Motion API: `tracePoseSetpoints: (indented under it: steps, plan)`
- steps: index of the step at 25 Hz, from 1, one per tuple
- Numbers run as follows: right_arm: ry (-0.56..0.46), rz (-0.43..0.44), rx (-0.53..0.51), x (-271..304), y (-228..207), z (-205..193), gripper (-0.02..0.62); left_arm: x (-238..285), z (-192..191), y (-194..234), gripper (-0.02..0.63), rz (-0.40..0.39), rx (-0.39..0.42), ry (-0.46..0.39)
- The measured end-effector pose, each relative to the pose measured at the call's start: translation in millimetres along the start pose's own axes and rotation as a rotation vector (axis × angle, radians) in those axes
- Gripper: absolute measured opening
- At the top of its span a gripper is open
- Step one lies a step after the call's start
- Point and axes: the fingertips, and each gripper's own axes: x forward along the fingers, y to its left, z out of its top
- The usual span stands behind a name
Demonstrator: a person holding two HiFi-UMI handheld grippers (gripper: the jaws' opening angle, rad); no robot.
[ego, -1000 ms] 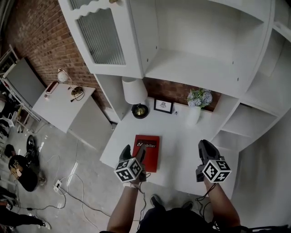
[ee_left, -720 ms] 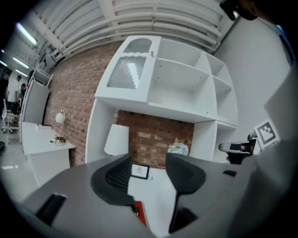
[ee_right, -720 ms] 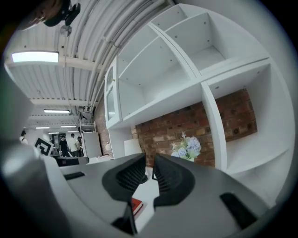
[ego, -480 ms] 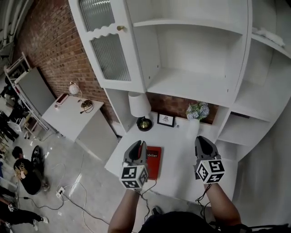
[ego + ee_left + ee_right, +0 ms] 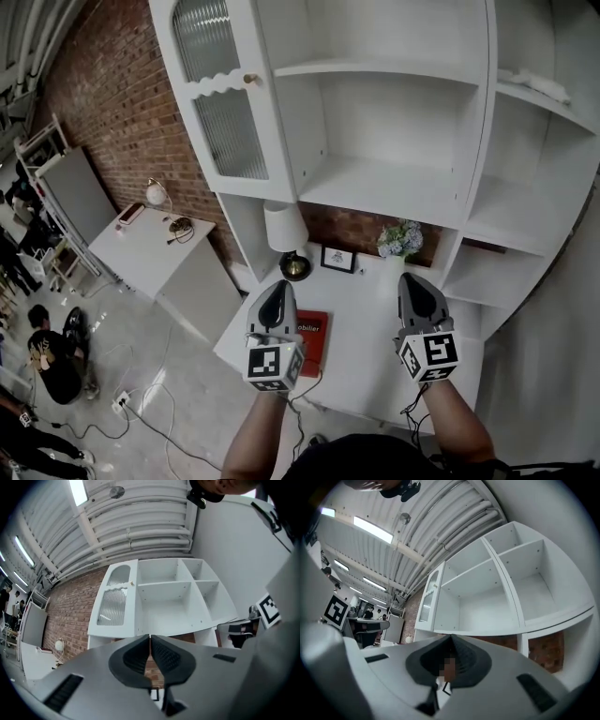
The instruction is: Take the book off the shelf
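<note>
A red book (image 5: 313,336) lies flat on the white desk surface (image 5: 367,349) under the shelf unit (image 5: 394,187); its left part is hidden behind my left gripper (image 5: 275,289). That gripper is raised above the book, shut, with nothing between its jaws. My right gripper (image 5: 413,280) hovers to the right over the desk, also shut and empty. In the left gripper view the closed left gripper (image 5: 149,639) points up at the bare white shelves (image 5: 178,597). The right gripper view shows the right gripper (image 5: 451,641) with its pads together, aimed at the same shelves (image 5: 487,602).
At the back of the desk stand a white lamp (image 5: 284,227), a small picture frame (image 5: 338,258) and a vase of flowers (image 5: 401,241). A ribbed-glass cabinet door (image 5: 223,103) hangs open at the left. A side table (image 5: 155,234) and cables (image 5: 141,412) lie lower left.
The left jaws have closed from wide open and the right jaws have closed too. Both grippers rose off the desk, and the head view tilted up toward the shelves.
</note>
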Motion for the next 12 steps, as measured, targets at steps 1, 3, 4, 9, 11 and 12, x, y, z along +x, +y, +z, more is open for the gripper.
tracePoseSetpoints:
  steps: [1, 3, 4, 9, 11, 12]
  plan:
    - [-0.012, 0.001, -0.019, -1.6, 0.8, 4.6, 0.000, -1.6, 3.3, -1.0, 0.020, -0.005, 0.000, -0.011]
    - [-0.028, 0.005, -0.043, -4.2, 2.4, 10.3, 0.000, -3.6, 6.5, -3.8, 0.020, -0.012, 0.016, -0.018]
    - [-0.032, 0.008, -0.046, -5.4, 2.8, 11.5, 0.000, -4.3, 7.1, -5.6, 0.020, -0.012, 0.029, -0.017]
    - [-0.035, 0.021, -0.033, -8.4, 2.4, 13.0, 0.000, -4.2, 10.3, -16.5, 0.021, -0.028, 0.069, -0.013]
    - [-0.037, 0.020, -0.033, -8.4, 1.4, 14.5, 0.000, -3.1, 12.7, -20.5, 0.021, -0.036, 0.083, -0.014]
    - [-0.038, 0.020, -0.032, -8.7, 0.9, 14.9, 0.000, -2.7, 13.2, -22.4, 0.021, -0.039, 0.090, -0.014]
